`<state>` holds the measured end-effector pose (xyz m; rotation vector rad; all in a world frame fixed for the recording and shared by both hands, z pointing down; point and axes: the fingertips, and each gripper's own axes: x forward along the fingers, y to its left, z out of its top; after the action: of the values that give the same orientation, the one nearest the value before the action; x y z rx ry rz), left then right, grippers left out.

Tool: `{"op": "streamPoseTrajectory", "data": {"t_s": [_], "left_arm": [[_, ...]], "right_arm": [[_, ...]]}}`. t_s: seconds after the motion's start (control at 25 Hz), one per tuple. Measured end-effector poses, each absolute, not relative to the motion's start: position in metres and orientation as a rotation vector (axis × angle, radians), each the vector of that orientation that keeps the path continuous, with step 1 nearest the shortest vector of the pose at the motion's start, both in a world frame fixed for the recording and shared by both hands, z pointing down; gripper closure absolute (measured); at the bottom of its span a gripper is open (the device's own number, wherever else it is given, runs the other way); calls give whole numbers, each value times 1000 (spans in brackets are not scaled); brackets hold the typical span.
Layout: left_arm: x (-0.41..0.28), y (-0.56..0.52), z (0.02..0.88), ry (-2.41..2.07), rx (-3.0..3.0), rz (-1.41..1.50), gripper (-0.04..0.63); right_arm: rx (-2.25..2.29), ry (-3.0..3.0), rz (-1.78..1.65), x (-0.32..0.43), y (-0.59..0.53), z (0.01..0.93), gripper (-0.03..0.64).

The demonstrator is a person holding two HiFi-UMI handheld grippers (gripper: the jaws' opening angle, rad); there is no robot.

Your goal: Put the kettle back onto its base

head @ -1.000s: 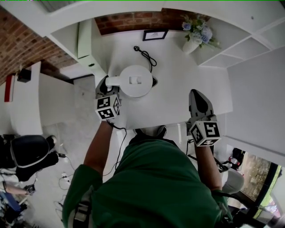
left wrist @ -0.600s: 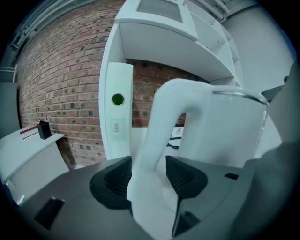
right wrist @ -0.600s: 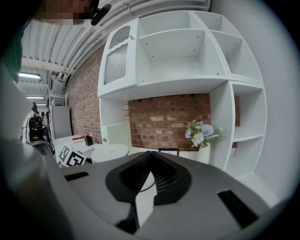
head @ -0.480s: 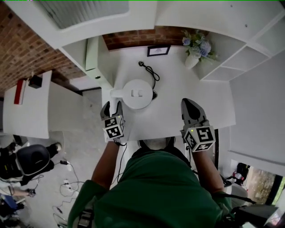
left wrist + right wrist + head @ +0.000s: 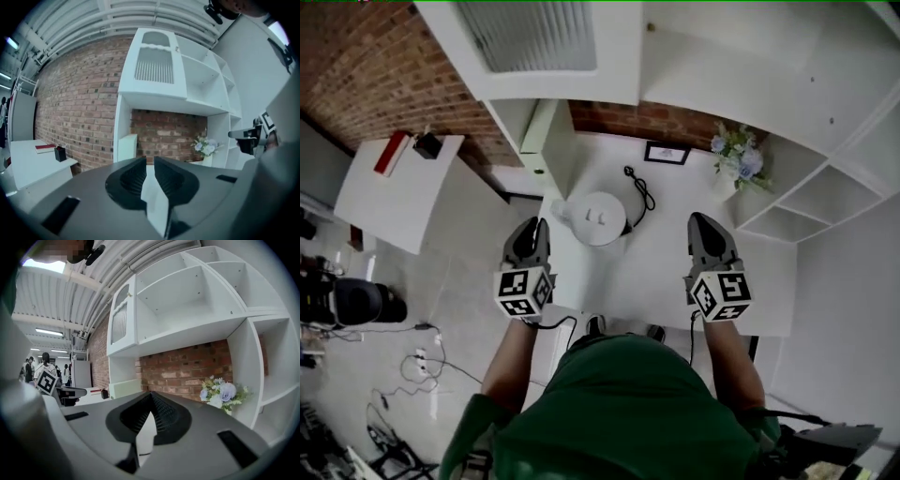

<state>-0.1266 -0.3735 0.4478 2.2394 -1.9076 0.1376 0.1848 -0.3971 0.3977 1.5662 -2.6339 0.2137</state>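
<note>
Head view: overhead, facing steeply down, well above the table [image 5: 675,281], the left gripper [image 5: 531,234] and the right gripper [image 5: 710,230]. Gripper views: low behind own jaws, near level, facing the brick wall [image 5: 164,133] past the table's back edge. Shared by all: flower vase [image 5: 733,167], back right corner.

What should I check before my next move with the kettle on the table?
1. Kettle upright on the table: ok.
2. Kettle seated on its base: cannot tell, since the kettle hides whatever is under it from above.
3. Left claw clear of the kettle: ok. Its jaws have just been closing with nothing between them.
4. Right claw shut, empty and apart from the kettle: ok.
5. Cord lying beyond the kettle, clear of both claws: ok.
</note>
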Motion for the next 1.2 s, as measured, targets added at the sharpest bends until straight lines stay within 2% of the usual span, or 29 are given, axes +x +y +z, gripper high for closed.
{"op": "streamPoseTrajectory", "data": {"t_s": [0.56,0.84,1.2], "left_arm": [[-94,-370,321,-2160,2197,-14,532],[-93,-385,260,-2212,2180,-73,532],[-86,-379,240,-2233,2218,-145,532]], "right_arm": [[1252,-2930,86,148,-421,330,595],[1172,-3017,-76,98,-442,262,595],[1163,-3087,-39,90,-428,248,595]]}}
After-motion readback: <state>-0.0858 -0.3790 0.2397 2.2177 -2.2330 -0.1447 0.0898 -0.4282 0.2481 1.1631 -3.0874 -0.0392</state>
